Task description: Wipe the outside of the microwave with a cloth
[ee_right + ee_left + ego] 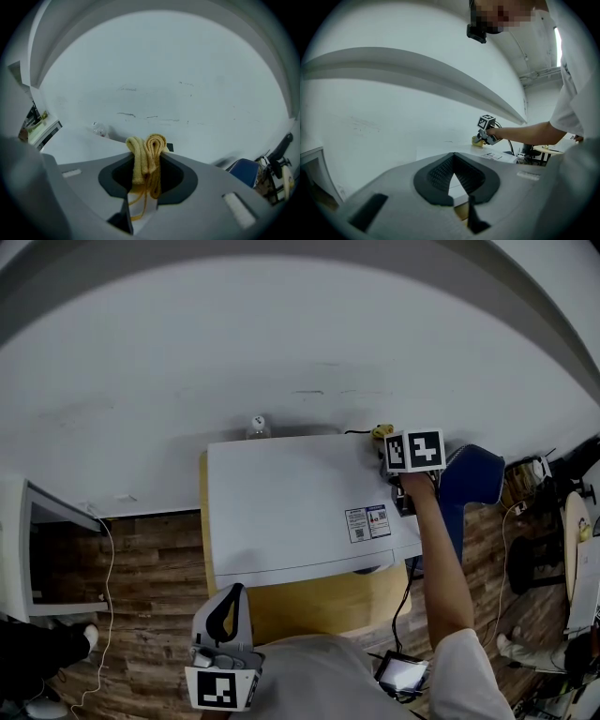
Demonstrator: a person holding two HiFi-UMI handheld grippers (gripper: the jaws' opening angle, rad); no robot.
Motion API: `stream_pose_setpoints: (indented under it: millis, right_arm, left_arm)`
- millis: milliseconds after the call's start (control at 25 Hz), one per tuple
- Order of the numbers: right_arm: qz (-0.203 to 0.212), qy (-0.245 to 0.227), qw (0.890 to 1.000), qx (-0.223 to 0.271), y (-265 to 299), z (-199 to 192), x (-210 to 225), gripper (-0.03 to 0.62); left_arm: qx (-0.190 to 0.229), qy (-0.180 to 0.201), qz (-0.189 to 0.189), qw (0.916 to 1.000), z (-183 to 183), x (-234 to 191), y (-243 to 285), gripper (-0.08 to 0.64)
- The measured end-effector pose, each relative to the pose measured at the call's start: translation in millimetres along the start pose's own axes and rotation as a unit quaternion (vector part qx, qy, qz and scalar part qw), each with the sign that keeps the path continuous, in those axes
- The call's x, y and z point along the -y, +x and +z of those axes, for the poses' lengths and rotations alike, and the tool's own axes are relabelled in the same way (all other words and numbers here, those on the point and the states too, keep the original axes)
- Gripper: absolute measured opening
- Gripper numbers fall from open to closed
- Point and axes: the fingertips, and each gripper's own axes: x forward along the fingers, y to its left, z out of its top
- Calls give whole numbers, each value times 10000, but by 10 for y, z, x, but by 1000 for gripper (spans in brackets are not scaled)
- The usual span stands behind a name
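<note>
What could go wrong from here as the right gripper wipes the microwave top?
1. The yellow cloth is bunched narrow in the right gripper, with loose threads hanging. The hard jaws may scrape the microwave top.
2. A small clear object sits at the top's rear edge. A leftward sweep could knock it off.
3. A black cable runs beside the cloth at the rear right corner. The threads might snag on it.

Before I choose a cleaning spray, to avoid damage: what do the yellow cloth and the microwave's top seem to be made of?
The cloth: soft woven or terry fabric, probably cotton; it shows ribbed folds and loose hanging threads. The microwave top: smooth matte white, likely painted sheet metal, though plastic is possible; a flat panel carrying a printed label.
</note>
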Motion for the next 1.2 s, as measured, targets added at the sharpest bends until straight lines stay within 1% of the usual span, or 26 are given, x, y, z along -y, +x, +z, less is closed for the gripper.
stream_pose_setpoints:
  millis: [640, 1200]
  right_arm:
    - [483, -298, 9984, -80, 45, 72, -662, 112]
    - [944, -495, 9943, -71, 97, 161, -1248, 112]
  left_arm:
    - [112, -89, 92, 9999, 21, 25, -75, -3]
    - [191, -111, 183, 9996, 55, -34, -106, -3]
